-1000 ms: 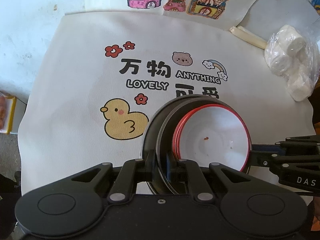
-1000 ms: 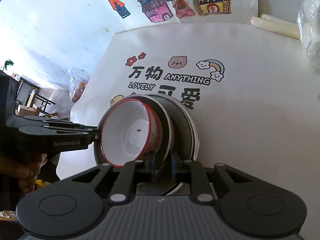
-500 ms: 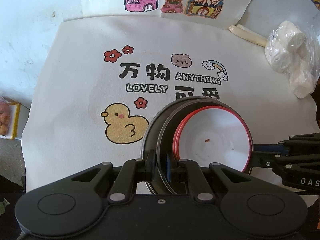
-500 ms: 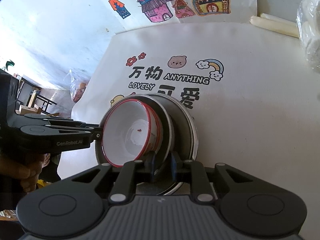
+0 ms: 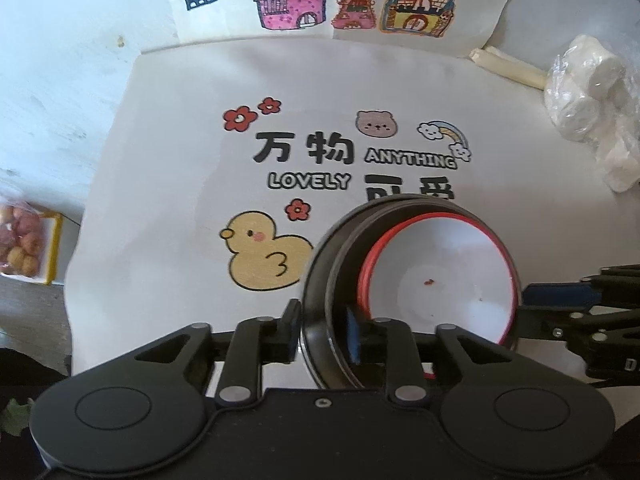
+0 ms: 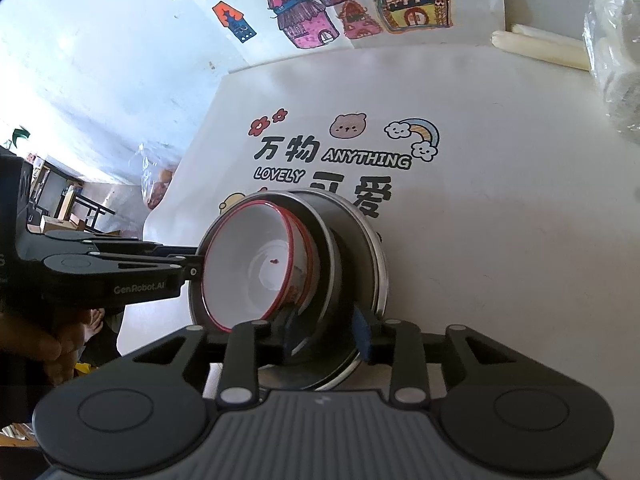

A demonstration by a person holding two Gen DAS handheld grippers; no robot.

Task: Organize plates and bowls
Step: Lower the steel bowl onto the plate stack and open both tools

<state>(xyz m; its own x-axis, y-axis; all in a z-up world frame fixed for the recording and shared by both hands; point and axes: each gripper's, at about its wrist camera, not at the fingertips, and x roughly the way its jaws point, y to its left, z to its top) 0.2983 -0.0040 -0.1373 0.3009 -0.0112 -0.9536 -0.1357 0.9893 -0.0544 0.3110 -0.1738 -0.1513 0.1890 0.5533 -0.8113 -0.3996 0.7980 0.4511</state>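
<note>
Item 1. Printed cloth (image 5: pixel 168 184), with a duck and lettering. It covers the work surface, and everything below sits on it.

Item 2. Nested stack, near edge of the cloth, over the lower line of print. Three parts:
- outer dish (image 6: pixel 372 248), dark with a bright metal rim, at the bottom;
- dark bowl (image 6: pixel 326 248), seated inside the dish;
- white bowl (image 5: pixel 440 280) with a red rim, innermost. A second red rim shows just under it, so likely there are two of these.

The stack looks settled on the cloth, though its base is hidden from me.

Item 3. My left gripper (image 5: pixel 322 332). Its fingers are spread part way and straddle the stack's dark outer wall on my side. I see a gap at the inner pad, so I judge it is gripping nothing.

Item 4. My right gripper (image 6: pixel 326 332), on the opposite side of the stack. Its fingers are likewise parted, one inside the wall and one outside, with no clamp evident.

Item 5. Plastic bag (image 5: pixel 592 100) of white rolls, well apart at the far right.

Item 6. Red crumb (image 5: pixel 429 281) in the white bowl.

Handling note: I judge the stacking done and the release in hand. I should widen both pairs of fingers a little more, then draw each gripper straight back from the rim. Lifting first risks an inner pad hooking the wall and tipping the bowls.
</note>
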